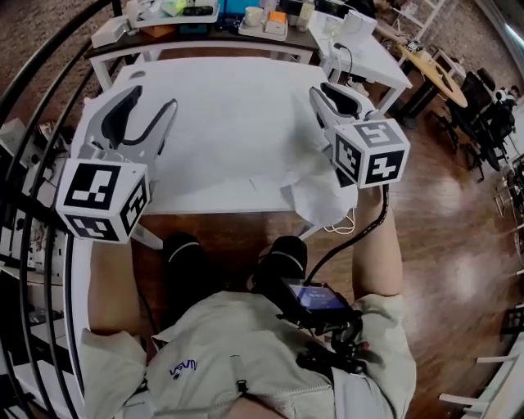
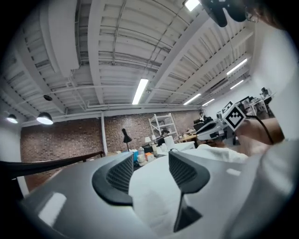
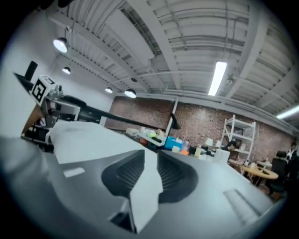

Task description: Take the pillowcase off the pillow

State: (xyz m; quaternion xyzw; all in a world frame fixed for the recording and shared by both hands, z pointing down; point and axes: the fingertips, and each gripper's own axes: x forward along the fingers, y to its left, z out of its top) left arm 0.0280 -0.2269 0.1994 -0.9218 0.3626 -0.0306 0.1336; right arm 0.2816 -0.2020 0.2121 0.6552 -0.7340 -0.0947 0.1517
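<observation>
White pillowcase fabric (image 1: 237, 123) lies spread flat over the white table (image 1: 205, 204). A crumpled part (image 1: 315, 196) hangs over the front edge at the right. My left gripper (image 1: 154, 98) hovers over the table's left side. Its jaws stand apart in the left gripper view (image 2: 150, 161), the cloth (image 2: 154, 200) showing in the gap with the pads off it. My right gripper (image 1: 326, 90) is over the right edge. In the right gripper view (image 3: 150, 158) a raised fold of cloth (image 3: 147, 186) stands between its parted pads. I cannot tell pillow from case.
A cluttered desk (image 1: 246, 20) with boxes and cups stands behind the table. A second white table (image 1: 368, 57) is at the back right. A black cable (image 1: 360, 221) runs down from the right gripper. Black curved rails (image 1: 33, 270) border the left. The person's feet (image 1: 282, 254) are at the front edge.
</observation>
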